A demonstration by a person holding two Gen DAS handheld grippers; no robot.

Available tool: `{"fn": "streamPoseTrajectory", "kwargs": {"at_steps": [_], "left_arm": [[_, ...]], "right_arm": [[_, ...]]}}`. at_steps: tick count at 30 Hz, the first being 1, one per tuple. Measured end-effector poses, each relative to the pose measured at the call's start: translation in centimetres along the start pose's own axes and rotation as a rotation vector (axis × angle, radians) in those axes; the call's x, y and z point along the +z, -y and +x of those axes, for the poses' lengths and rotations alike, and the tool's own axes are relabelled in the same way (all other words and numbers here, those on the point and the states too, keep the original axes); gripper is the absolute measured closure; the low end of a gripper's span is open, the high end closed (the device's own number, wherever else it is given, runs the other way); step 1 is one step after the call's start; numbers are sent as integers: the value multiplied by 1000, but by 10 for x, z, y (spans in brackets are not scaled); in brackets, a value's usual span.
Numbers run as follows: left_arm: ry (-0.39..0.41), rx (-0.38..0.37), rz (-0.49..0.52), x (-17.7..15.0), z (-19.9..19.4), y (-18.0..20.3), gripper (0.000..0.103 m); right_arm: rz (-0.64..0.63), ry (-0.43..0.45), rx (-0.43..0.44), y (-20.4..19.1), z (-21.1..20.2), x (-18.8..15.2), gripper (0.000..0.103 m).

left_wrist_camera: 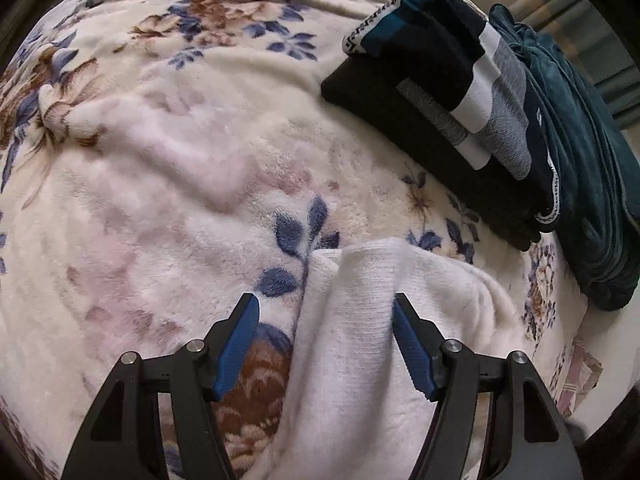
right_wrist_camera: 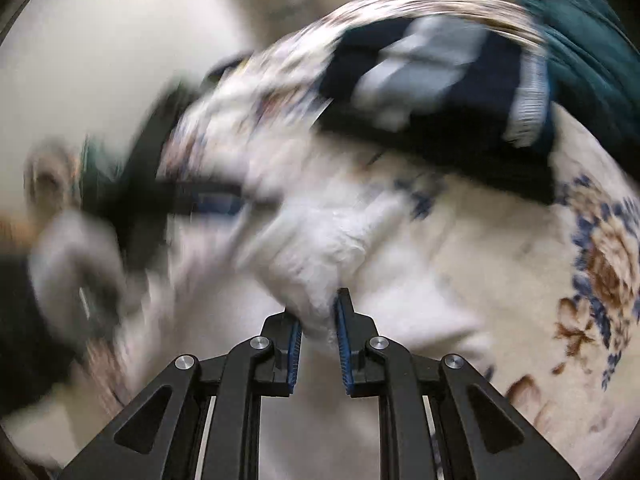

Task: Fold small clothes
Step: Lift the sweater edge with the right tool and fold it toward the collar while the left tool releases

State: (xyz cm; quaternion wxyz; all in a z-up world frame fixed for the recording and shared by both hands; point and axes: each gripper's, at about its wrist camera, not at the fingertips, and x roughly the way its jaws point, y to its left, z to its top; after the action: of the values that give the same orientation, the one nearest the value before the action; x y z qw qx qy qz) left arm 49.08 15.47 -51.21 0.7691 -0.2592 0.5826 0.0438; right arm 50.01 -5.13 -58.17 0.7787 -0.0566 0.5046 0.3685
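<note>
A small white knit garment lies rumpled on the floral blanket. My left gripper stands open over it, with a fold of the cloth between its blue pads. The right-hand pad is against the cloth and the other pad is clear of it. In the blurred right wrist view, my right gripper is shut on a bunched edge of the white garment, which is lifted off the blanket. The left gripper appears there as a dark smear at the left.
A stack of folded dark, grey and white clothes sits at the blanket's far right. A teal garment lies beside it. The bed's edge runs along the right, and a pale wall stands beyond it.
</note>
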Motion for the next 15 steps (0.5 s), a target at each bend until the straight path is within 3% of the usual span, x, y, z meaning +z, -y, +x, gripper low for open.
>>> {"fn": "streamPoseTrajectory", "kwargs": {"at_steps": [2,4,5,7,12,15], "left_arm": [[2,-5,6,-1,-5,-1,38],[4,-2,17,0,-7,2,38],[8,-1,25,0,-8,5,38],[21,12,36,-2,-14,5,38],[44,25,45,-6,-21,6,38],[47,25,45,-12,-23,5,38]], "right_arm": [[-121,-97,-30,-19,19,-18,82],[-178,-138,-57,-27,29,-29,65],[-179,-138,-42,-27,28,-31,62],[-141,-127,-1,-24,21,-26,54],[-1,-74,116,-2,-16,-8,53],[164,35,167,22,-46,2,53]]}}
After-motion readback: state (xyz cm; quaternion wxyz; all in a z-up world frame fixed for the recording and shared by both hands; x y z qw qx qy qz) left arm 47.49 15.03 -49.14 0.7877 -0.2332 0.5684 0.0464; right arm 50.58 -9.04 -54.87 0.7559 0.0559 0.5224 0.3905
